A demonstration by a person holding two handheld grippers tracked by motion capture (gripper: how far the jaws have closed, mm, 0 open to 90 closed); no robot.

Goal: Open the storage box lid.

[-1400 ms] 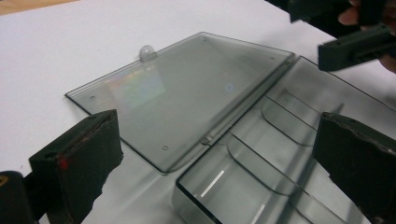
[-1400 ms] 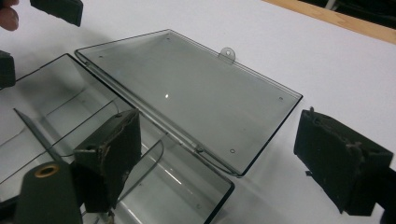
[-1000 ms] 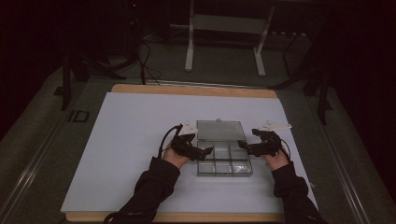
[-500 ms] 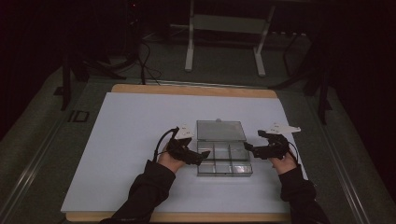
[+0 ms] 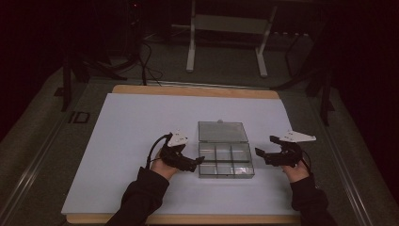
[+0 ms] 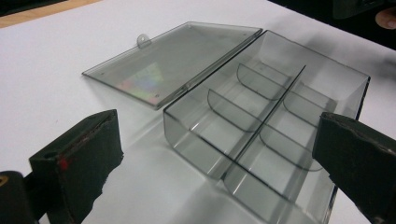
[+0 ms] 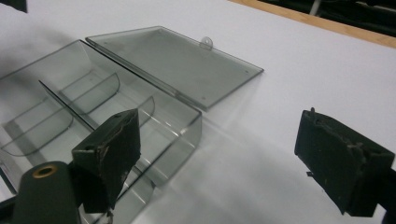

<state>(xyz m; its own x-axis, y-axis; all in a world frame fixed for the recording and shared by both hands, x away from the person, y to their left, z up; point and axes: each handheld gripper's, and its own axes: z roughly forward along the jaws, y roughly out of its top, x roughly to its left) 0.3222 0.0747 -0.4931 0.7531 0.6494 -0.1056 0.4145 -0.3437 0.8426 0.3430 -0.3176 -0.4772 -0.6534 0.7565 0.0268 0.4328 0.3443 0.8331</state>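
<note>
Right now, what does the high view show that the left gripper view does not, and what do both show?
High view alone: both forearms, the left gripper at the box's left side, the right gripper off its right side, and the floor with a metal stand. Left gripper view alone: its own open jaws close up and an iridescent patch on the lid. Both: the clear divided box, empty, its lid lying open flat on the white table.

Dark sleeves, black claws [image 5: 199,161], worn pads [image 6: 77,163], white plates
</note>
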